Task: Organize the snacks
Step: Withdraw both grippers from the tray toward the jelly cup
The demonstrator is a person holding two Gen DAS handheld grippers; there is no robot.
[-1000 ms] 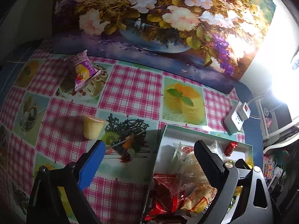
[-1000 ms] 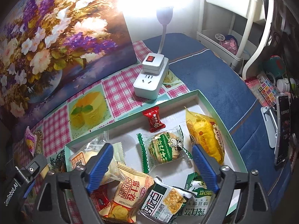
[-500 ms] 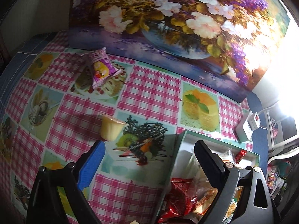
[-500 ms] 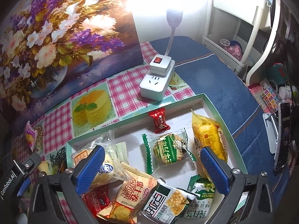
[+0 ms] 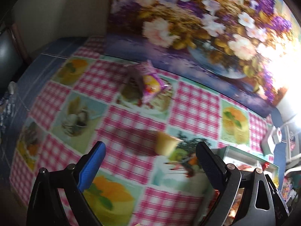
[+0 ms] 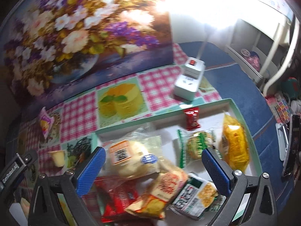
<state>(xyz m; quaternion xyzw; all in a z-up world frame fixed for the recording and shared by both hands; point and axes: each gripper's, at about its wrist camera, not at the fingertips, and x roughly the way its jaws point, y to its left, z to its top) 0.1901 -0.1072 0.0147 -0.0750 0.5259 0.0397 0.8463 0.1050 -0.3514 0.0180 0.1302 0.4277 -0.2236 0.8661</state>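
1. Two hand-held grippers fill the foreground. The left hand-held gripper (image 5: 150,162) hangs over the checked worktop (image 5: 197,101) with its jaws spread wide and nothing between them; the right hand-held gripper (image 6: 154,167) hangs over the tray (image 6: 242,113), jaws equally wide, pads clear of the packets below.
2. Nearest the right jaws, inside the tray, lies a heap of snack packets: a pale bun packet (image 6: 131,160), an orange packet (image 6: 165,194) and a red packet (image 6: 114,195). These are judged light, crinkly and slippery; a crimped end seam gives the surest hold.
3. Beyond them lie a green-striped biscuit packet (image 6: 197,146), a yellow packet (image 6: 235,145) and a small red sweet (image 6: 191,120).
4. Outside the tray, just ahead of the left jaws, stands a small yellow jelly cup (image 5: 167,145), judged stiff-walled yet easily squashed; take it across its sides.
5. Farther off lies a pink pouch (image 5: 150,82), soft, near the flower painting (image 5: 207,28).
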